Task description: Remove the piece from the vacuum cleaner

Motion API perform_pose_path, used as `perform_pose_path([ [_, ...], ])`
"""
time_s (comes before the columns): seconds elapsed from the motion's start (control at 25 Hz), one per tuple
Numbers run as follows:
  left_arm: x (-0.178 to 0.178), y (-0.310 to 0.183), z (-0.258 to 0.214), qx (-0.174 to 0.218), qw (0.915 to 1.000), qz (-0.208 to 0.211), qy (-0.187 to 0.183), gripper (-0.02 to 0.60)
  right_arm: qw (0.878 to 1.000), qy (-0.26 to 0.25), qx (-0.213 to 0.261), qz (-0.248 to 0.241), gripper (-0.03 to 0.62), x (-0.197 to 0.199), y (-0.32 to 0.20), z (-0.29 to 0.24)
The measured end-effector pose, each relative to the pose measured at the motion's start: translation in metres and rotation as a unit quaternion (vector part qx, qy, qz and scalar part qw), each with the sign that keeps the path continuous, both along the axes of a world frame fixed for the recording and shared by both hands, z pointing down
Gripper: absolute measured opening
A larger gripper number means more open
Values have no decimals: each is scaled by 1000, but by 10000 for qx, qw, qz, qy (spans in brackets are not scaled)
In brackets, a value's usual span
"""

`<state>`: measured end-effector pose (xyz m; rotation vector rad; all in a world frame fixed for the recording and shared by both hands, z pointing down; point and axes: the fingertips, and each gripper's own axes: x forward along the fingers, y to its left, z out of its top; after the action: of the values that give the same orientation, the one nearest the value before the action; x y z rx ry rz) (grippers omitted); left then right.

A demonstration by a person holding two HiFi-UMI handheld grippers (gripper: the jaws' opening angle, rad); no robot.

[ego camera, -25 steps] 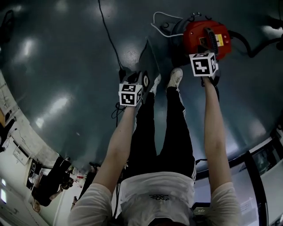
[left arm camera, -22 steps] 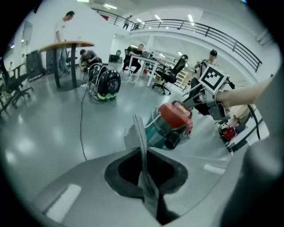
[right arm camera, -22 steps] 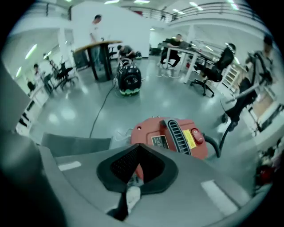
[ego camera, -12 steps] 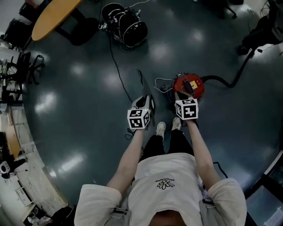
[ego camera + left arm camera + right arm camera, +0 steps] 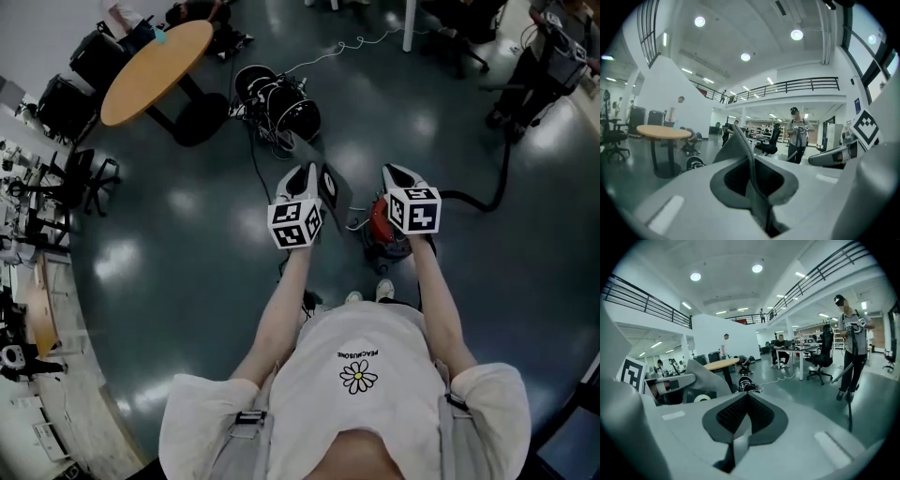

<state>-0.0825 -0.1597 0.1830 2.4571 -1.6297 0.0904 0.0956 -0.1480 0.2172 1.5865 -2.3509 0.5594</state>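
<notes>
Approach stage, with nothing grasped yet. The left gripper (image 5: pixel 302 176) and the right gripper (image 5: pixel 398 174) are both clenched on nothing, held out level and aimed across the room. The red vacuum (image 5: pixel 382 231) sits on the surface under the right one, by the feet. Next, likely: lower both, part the jaws, find the piece

floor (image 5: pixel 187 309) dark, smooth, glossy, mirrors lights. table (image 5: pixel 155 70) top wood-look, matt. vacuum (image 5: pixel 377 219) red glossy plastic. left gripper (image 5: pixel 740 136) and right gripper (image 5: pixel 746 397) matt grey plastic; pads (image 5: pixel 729 416) dark, finely ribbed. shirt (image 5: pixel 361 342) white cloth.
</notes>
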Motion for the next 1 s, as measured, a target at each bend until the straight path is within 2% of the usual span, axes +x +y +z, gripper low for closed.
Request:
perform_pose_path([
  [0.16,15,-2,-26,354,9992,-7,-163,14,9991,105,416,-60,23,7,0,-24],
  [0.36,23,-9,-44,498,9986,-18,-193,14,9977,114,648,-188,23,6,-5,-41],
  [0.76,34,-1,-40,483,9981,24,-370,15,9968,-73,725,-315,23,5,-10,-46],
  [1.0,37,7,-36,483,9979,34,-422,15,9948,118,801,-619,23,-12,-3,-45],
])
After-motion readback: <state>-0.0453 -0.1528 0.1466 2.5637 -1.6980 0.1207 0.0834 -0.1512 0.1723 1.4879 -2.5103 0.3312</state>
